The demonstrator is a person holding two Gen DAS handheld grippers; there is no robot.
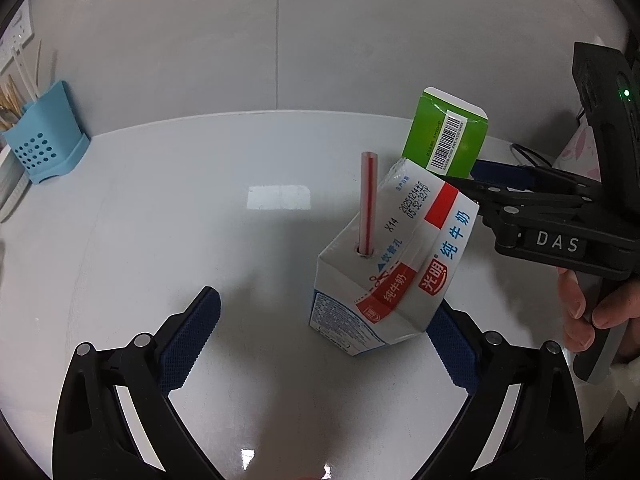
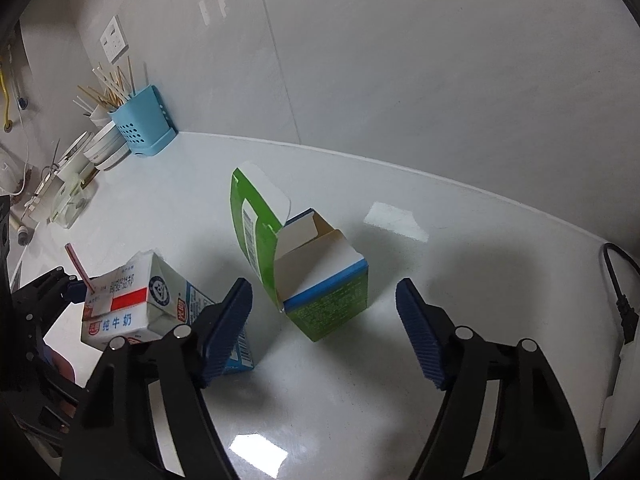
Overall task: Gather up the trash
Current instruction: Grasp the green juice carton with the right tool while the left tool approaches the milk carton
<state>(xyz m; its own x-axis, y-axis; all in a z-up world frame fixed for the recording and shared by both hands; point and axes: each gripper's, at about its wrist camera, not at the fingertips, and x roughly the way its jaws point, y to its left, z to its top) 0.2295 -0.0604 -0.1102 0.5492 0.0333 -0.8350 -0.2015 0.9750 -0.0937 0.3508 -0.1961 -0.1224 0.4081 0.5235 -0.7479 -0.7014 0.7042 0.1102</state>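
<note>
1. The jaws of the left gripper (image 1: 326, 330) stand wide apart and hold nothing; the right-hand pad sits against or just beside the lower side of the white, blue and red milk carton (image 1: 394, 264), while the left-hand pad is well clear of it.
2. The jaws of the right gripper (image 2: 324, 334) are likewise spread wide and hold nothing; the green cardboard box with its top flaps open (image 2: 316, 280) stands between the two blue pads, touching neither.
3. The milk carton rests on the glossy white countertop (image 1: 200, 208), and a red-and-white drinking straw (image 1: 368, 202) pokes upright out of its top hole.
4. In the right wrist view the carton stands just to the left of the green box, partly behind the right gripper's left finger.
5. A light blue perforated plastic holder filled with chopsticks (image 2: 142, 126) sits at the far left corner of the countertop, against the white wall.
6. A black cable (image 2: 618, 292) lies along the countertop's right edge.
</note>
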